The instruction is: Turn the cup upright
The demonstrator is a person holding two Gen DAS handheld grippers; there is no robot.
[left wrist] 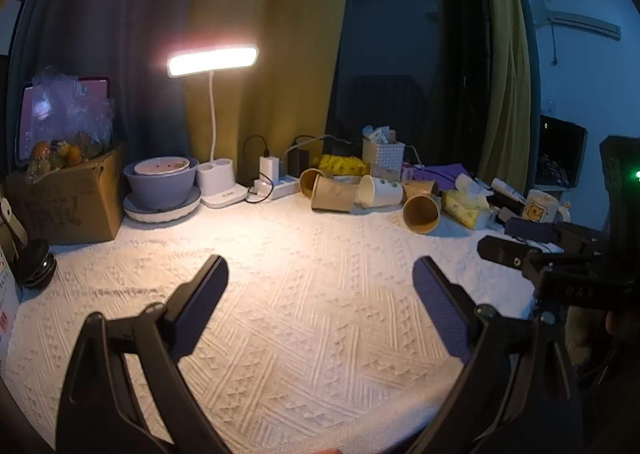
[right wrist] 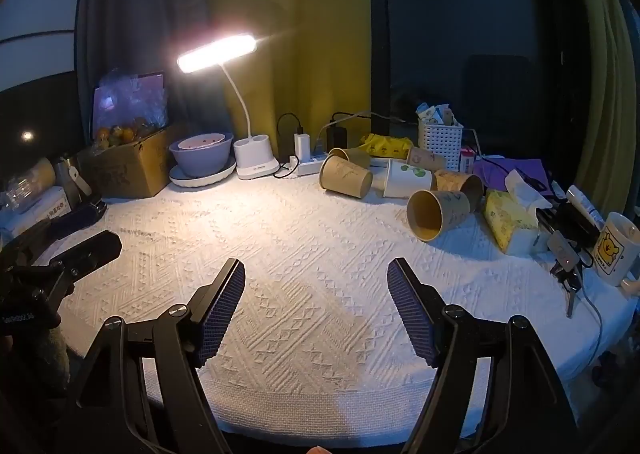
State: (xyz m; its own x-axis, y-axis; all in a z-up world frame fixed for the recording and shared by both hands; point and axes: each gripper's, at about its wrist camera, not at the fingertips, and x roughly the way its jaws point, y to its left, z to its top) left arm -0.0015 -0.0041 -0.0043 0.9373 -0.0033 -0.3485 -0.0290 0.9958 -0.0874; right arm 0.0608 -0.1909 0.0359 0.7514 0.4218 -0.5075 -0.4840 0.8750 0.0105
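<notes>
Several paper cups lie on their sides at the back right of the white textured cloth [left wrist: 304, 294]. The nearest is a brown cup [left wrist: 421, 212] [right wrist: 436, 213] with its mouth facing me. Behind it lie a white cup with green print [left wrist: 380, 191] [right wrist: 406, 178] and another brown cup [left wrist: 334, 193] [right wrist: 346, 175]. My left gripper [left wrist: 320, 274] is open and empty, low over the cloth's near middle. My right gripper [right wrist: 316, 274] is open and empty, also well short of the cups. The right gripper shows at the right edge of the left wrist view [left wrist: 520, 250].
A lit desk lamp [left wrist: 212, 61] on a white base stands at the back. A purple bowl [left wrist: 160, 179], cardboard box [left wrist: 68, 197], power strip [left wrist: 276, 185], white basket [left wrist: 383, 155], tissue pack [right wrist: 508, 221] and bear mug [right wrist: 614, 248] ring the cloth.
</notes>
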